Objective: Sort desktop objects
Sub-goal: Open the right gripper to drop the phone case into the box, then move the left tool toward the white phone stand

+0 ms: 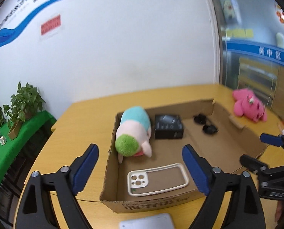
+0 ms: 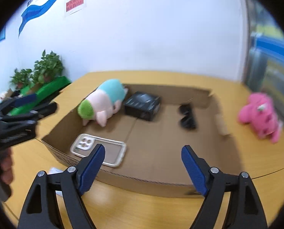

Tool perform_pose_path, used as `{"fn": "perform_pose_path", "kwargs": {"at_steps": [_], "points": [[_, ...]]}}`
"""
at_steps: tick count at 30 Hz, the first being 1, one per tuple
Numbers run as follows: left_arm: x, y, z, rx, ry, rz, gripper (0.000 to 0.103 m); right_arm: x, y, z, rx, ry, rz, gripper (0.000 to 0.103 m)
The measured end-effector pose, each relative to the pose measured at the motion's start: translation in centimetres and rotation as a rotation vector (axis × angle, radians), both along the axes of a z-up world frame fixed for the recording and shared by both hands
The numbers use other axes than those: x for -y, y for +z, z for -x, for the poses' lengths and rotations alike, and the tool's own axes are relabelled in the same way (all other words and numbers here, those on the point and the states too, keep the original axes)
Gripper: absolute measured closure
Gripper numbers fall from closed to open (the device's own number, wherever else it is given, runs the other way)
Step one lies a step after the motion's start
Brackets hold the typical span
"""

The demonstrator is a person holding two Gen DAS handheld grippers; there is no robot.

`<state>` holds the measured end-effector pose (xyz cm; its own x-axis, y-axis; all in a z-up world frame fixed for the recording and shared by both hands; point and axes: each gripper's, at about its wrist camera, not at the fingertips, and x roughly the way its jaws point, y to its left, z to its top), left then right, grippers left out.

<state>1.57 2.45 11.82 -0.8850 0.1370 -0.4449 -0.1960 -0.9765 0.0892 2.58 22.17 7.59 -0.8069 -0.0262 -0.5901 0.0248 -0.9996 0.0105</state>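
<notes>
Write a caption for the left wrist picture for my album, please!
Open left gripper above a cardboard box holding a pastel plush toy and white phone case.

The table (image 1: 81, 118) is yellow like honey. The box (image 1: 153, 204) is brown with dark letters on its front. One soft toy (image 1: 134, 131) has a green head, a light pink middle and a sky blue back (three bands of colour). The other soft toy (image 1: 248, 105) is bright pink. The phone case (image 1: 157, 179) is white and see-through. The small box (image 1: 168, 126) and sunglasses (image 1: 205, 124) are black. The gripper pads (image 1: 86, 168) are dark blue.
</notes>
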Motion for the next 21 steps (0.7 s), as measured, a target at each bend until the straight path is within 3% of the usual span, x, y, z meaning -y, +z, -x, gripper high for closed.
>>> {"fn": "perform_pose_path", "kwargs": {"at_steps": [3,6,21], "points": [[0.1,0.9,-2.5,-0.065,0.038,-0.070,0.008,0.0,0.6,-1.3,-0.018,-0.051,-0.082,0.019],[0.4,1.5,-3.6,-0.084,0.045,-0.121,0.007,-0.2,0.9,-2.3,-0.025,-0.045,-0.079,0.019],[1.6,2.2,-7.7,-0.101,0.057,-0.143,0.007,0.6,1.1,-5.2,-0.008,-0.036,-0.080,0.019]]}}
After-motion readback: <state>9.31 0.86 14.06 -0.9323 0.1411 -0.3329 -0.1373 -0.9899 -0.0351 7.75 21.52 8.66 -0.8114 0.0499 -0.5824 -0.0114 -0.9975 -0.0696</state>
